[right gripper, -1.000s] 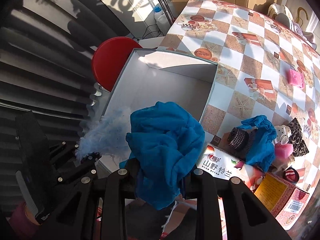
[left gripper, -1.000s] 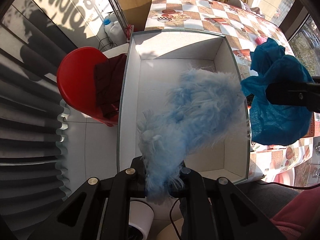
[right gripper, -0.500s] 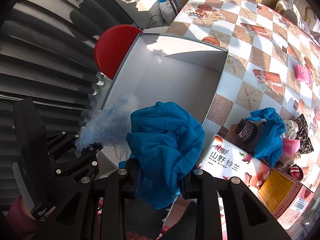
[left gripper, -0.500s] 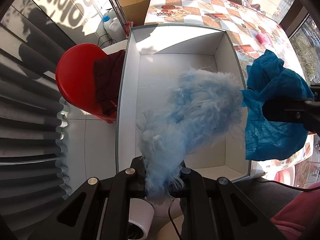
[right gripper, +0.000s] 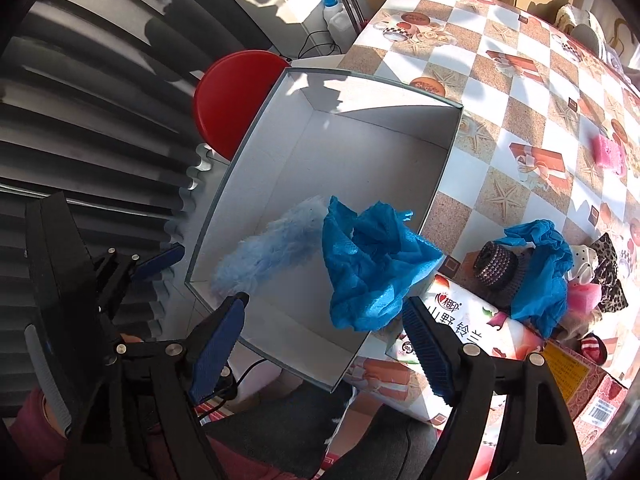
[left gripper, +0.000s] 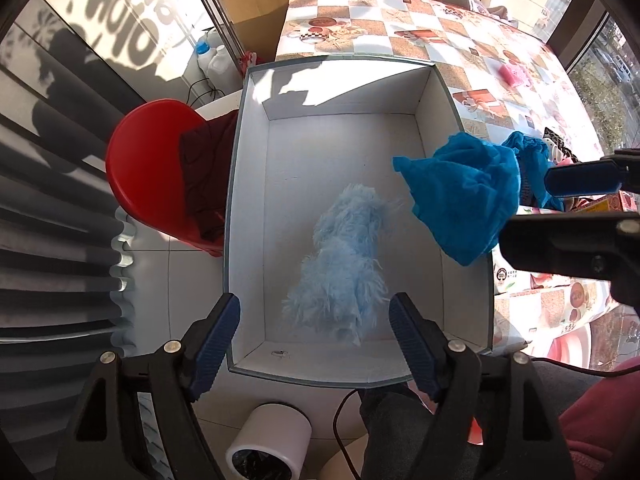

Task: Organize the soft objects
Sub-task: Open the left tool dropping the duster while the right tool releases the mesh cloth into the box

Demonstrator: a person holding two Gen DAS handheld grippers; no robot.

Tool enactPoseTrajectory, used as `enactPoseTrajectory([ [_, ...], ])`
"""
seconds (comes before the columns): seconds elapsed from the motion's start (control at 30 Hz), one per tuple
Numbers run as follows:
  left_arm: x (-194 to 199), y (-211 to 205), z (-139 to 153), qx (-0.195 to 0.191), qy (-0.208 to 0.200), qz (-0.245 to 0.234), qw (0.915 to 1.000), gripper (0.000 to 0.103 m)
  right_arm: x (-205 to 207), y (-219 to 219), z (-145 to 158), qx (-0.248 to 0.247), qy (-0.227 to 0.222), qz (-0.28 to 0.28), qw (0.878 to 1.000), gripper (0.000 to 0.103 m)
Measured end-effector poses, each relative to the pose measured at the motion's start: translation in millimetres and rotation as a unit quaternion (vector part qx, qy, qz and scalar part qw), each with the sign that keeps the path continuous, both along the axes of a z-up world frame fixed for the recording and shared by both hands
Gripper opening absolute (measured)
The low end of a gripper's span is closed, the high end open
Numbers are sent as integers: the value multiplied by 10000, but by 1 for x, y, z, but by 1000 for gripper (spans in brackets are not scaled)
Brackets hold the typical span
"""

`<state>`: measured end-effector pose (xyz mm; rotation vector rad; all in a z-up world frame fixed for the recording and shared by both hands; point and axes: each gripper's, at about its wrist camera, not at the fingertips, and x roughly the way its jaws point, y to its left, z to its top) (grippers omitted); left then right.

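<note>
**Both grippers spread above a white box with two soft blue items**

A large white rectangular cardboard box (left gripper: 248, 208) sits at the edge of a desk (right gripper: 532, 92) covered in a brown-and-white checked cloth printed with starfish and gifts. Inside the box, a fluffy pale blue plush item (left gripper: 344, 264) lies on the floor of the box, near the front wall.

The left gripper (left gripper: 316, 340) hangs over the near end of the box. Its two fingers, lined with blue ribbed pads (left gripper: 412, 344), are spread wide and hold nothing; the plush lies between and beyond them, free of both pads.

The right gripper (right gripper: 324, 344) also has its fingers spread wide. A crumpled bright blue mesh cloth (right gripper: 368, 268) sits in the gap just ahead of them, over the right wall of the box. Whether it touches the box rim or the pads cannot be told.

On the desk to the right of the box lies a printed carton with Chinese characters (right gripper: 460, 328). Beyond it is a pile of small soft things: a second blue mesh cloth (right gripper: 540, 272), a dark knitted roll (right gripper: 496, 264) and a pink sponge (right gripper: 588, 292). Another pink sponge (right gripper: 608, 152) lies farther away on the desk.

Left of the box stands a red plastic chair (left gripper: 140, 168) with a dark maroon garment (left gripper: 204, 168) draped on it.
</note>
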<state>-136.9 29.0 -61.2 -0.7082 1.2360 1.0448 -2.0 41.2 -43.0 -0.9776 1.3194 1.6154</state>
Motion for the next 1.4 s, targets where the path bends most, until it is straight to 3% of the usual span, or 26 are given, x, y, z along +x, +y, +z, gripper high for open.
enactPoseTrajectory([
  [0.13, 3, 0, 5, 79, -160, -60, 9998, 89, 5, 1, -2, -77, -94, -113, 9999, 83],
  [0.2, 2, 1, 6, 57, -248, -41, 9997, 90, 11, 1, -5, -147, -112, -235, 9996, 103],
  [0.43, 1, 4, 9, -21, -430, 56, 9991, 94, 32, 0, -10, -339, 120, -648, 9973, 103],
  [0.7, 14, -5, 4, -122, -213, -189, 9995, 94, 34, 1, -17, -509, 121, -634, 9966, 103],
  [1.03, 1, 0, 3, -167, -236, 159, 9995, 94, 33, 3, -24, -634, 241, -589, 9960, 103],
  [1.4, 5, 2, 7, -133, -320, 145, 9993, 94, 51, 0, -21, -652, 338, -912, 9931, 103],
])
